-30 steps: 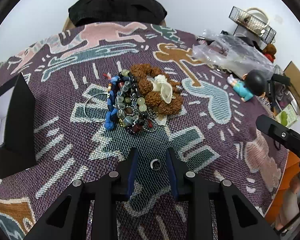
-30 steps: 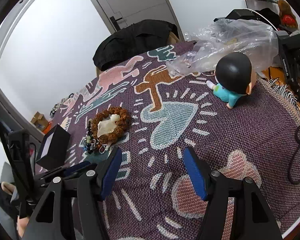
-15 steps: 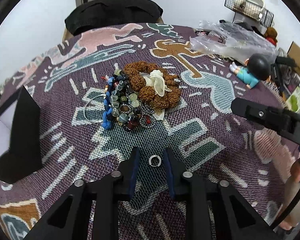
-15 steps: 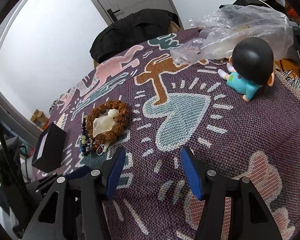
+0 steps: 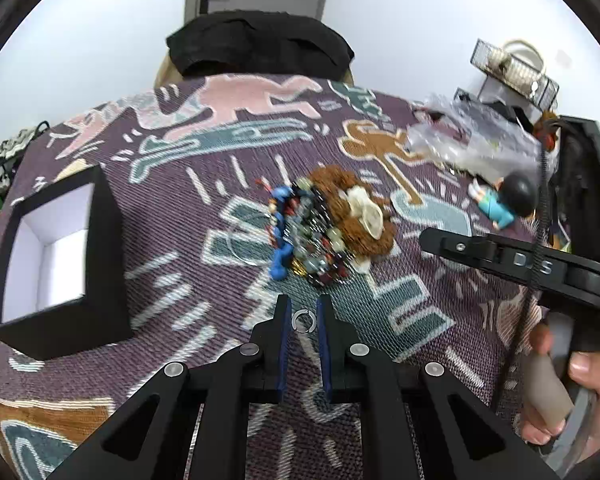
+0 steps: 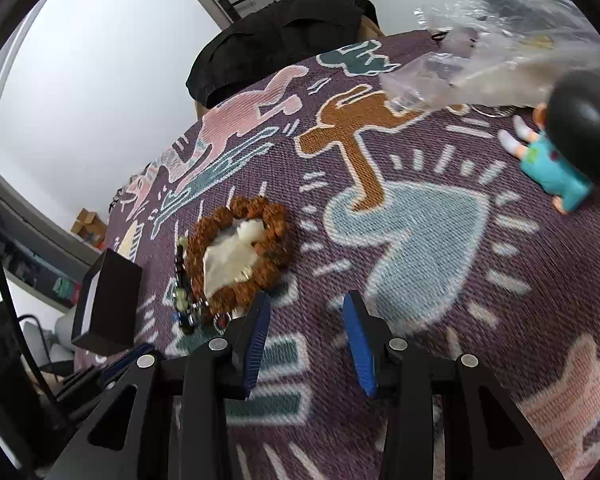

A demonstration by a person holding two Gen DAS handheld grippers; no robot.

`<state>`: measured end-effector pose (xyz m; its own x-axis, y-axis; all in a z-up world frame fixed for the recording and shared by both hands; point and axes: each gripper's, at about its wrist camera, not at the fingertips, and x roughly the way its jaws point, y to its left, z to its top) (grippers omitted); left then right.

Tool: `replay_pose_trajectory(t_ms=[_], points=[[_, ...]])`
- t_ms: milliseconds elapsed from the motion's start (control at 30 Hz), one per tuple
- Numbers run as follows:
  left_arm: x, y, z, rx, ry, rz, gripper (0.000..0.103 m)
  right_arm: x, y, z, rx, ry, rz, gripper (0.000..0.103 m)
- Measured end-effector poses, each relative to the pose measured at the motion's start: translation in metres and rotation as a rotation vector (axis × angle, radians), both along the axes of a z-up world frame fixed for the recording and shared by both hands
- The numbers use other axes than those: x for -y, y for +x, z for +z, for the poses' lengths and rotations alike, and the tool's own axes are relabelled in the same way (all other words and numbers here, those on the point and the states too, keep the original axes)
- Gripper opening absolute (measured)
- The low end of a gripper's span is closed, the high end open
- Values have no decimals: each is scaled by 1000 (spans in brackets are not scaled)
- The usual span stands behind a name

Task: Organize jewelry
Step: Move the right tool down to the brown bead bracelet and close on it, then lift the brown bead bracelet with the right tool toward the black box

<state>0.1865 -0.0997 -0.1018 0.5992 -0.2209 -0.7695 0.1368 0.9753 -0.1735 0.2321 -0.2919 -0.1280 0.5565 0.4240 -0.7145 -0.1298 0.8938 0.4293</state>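
Observation:
My left gripper (image 5: 304,320) is shut on a small silver ring (image 5: 303,321) and holds it above the patterned cloth. Just beyond it lies a pile of jewelry (image 5: 324,228): a brown bead bracelet (image 6: 240,256), glass bead bracelets, a blue piece and a thin wire bangle (image 5: 244,246). A black box with a white inside (image 5: 60,256) stands open at the left; it also shows in the right wrist view (image 6: 108,300). My right gripper (image 6: 306,316) is open and empty, over the cloth to the right of the pile.
A doll in a teal outfit (image 6: 560,148) lies at the right. A crumpled clear plastic bag (image 6: 496,56) sits at the far right. A black garment on a chair (image 5: 260,46) is behind the table. My right hand holds its gripper handle (image 5: 548,396).
My left gripper closed onto the ring and lifted it off the cloth. The left view turned so the black box shows more. My right gripper moved nearer the jewelry pile.

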Motion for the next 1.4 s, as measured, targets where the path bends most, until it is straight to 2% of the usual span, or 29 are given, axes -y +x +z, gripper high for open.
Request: replay_pose_trajectory(t_ms=[433,567,667,733,833,1100,1133,1400], points=[[-35,-8,22,70,-29,51,13,-31,45,-4,-62,-67,5,40],[-45,-10,26,83,-32,67,13,-45,52,-3,-54,-153,15,39],[-53,-10,28,89,-38,79,13,-50,56,-3,-59,-175,30,26],[-58,-11,30,97,-40,88,13,-44,55,-1,-56,-143,28,26],[-67,-12,34,108,-43,100,13,-35,49,8,-23,-106,32,17],[-80,-16,48,142,-48,121,13,-32,34,46,65,-73,65,12],[-81,-17,49,146,-47,123,13,-33,33,51,78,-69,75,0],[-96,-19,59,167,-52,146,13,-48,22,77,140,-92,110,1]])
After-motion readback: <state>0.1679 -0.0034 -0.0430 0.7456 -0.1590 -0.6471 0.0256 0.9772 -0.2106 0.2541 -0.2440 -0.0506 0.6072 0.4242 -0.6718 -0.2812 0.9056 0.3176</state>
